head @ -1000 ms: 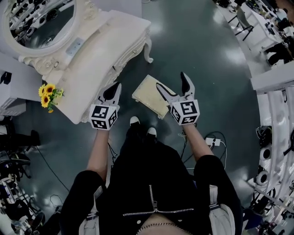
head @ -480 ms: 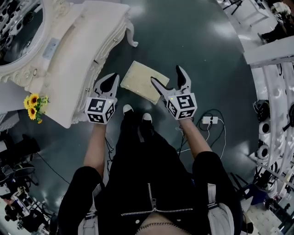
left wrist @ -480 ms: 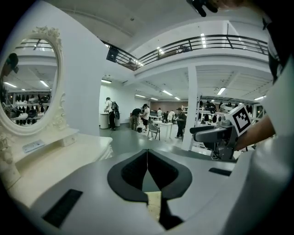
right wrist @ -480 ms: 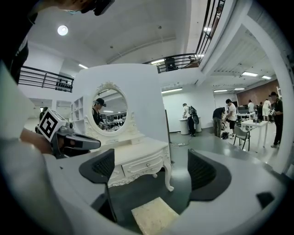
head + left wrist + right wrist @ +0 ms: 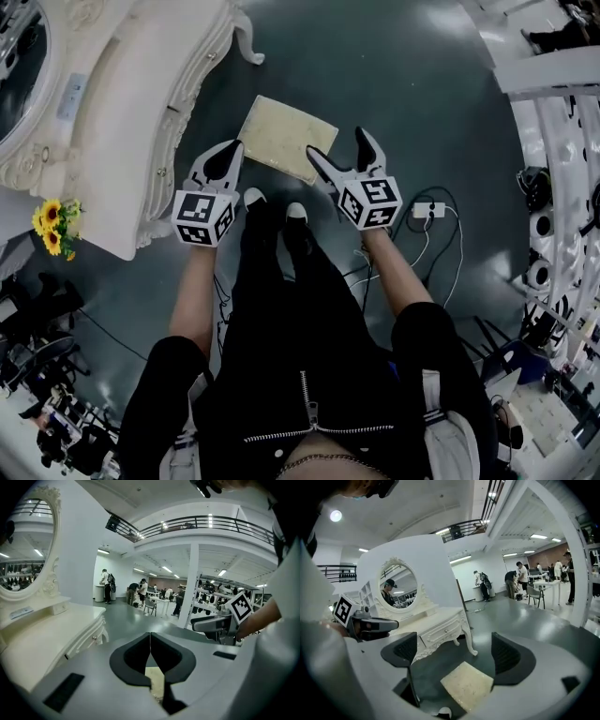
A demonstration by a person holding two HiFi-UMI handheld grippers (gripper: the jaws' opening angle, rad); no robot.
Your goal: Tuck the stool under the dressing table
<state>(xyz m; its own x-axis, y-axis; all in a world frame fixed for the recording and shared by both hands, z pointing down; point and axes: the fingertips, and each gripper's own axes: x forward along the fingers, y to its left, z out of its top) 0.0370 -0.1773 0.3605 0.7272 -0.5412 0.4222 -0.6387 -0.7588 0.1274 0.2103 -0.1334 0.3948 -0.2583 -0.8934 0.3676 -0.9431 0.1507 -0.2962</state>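
Stool (image 5: 281,136): square, flat, cream speckled seat on the glossy dark floor (image 5: 403,84), at 12 o'clock from the person's shoes (image 5: 296,212), out in the open.
Dressing table (image 5: 112,122): cream, carved, with a wavy edge, at 10 o'clock; its curled leg is near the stool.
Left gripper (image 5: 228,153): jaws pressed together, holding nothing.
Right gripper (image 5: 337,145): jaws wide apart, empty, over the stool's right corner.
Open room: bare floor from 12 to 2 o'clock.
Hidden: stool legs beneath the seat; the mirror (image 5: 19,47) is cut off.
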